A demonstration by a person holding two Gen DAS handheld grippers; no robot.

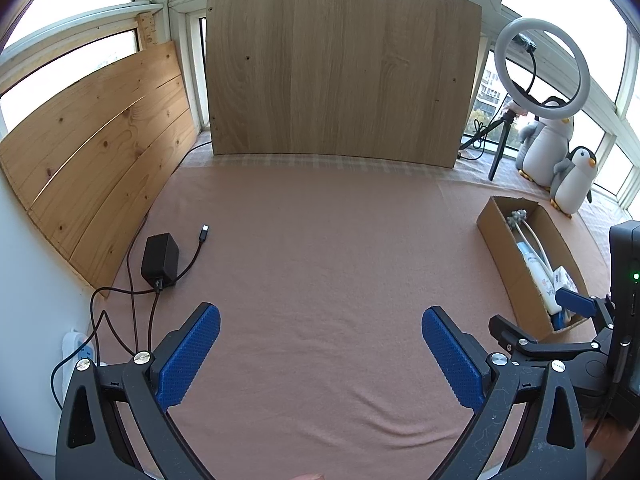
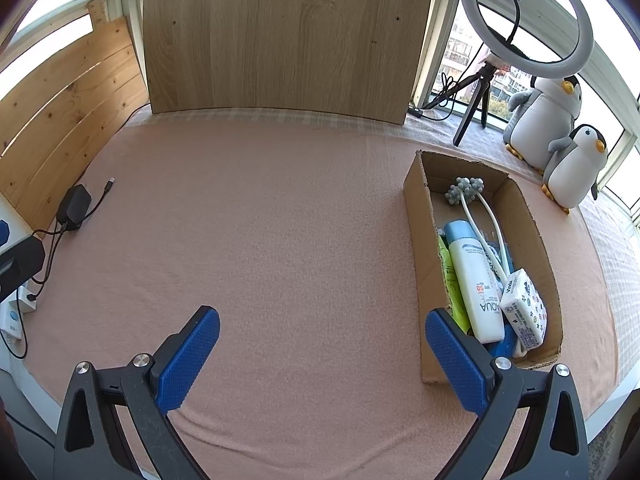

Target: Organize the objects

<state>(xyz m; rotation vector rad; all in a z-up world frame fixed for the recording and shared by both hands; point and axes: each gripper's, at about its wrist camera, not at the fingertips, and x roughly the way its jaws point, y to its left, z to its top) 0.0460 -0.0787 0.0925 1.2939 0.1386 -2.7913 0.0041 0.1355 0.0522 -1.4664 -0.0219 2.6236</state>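
2 grippers hover over the pink cloth [image 2: 280, 240], both with blue pads spread wide and holding nothing: the left gripper [image 1: 320, 354] above bare cloth, the right gripper [image 2: 322, 354] with its right finger just beside the cardboard box [image 2: 536, 236]. Inside the box lie a white sunscreen bottle [image 2: 476, 284], a tissue pack [image 2: 524, 308], a green tube [image 2: 452, 280] and a white-handled massager [image 2: 466, 191].

A pink cloth [image 2: 280, 220] is covering the counter. The brown cardboard box [image 2: 536, 240] is holding a white bottle [image 2: 476, 280] with a light blue cap, a lime green tube [image 2: 452, 280] and a white tissue pack [image 2: 524, 312] showing coloured dots. Each tool's pads [image 2: 188, 360] are showing textured blue on black arms. Grey-and-white penguins [image 2: 576, 168] are showing yellow beaks.
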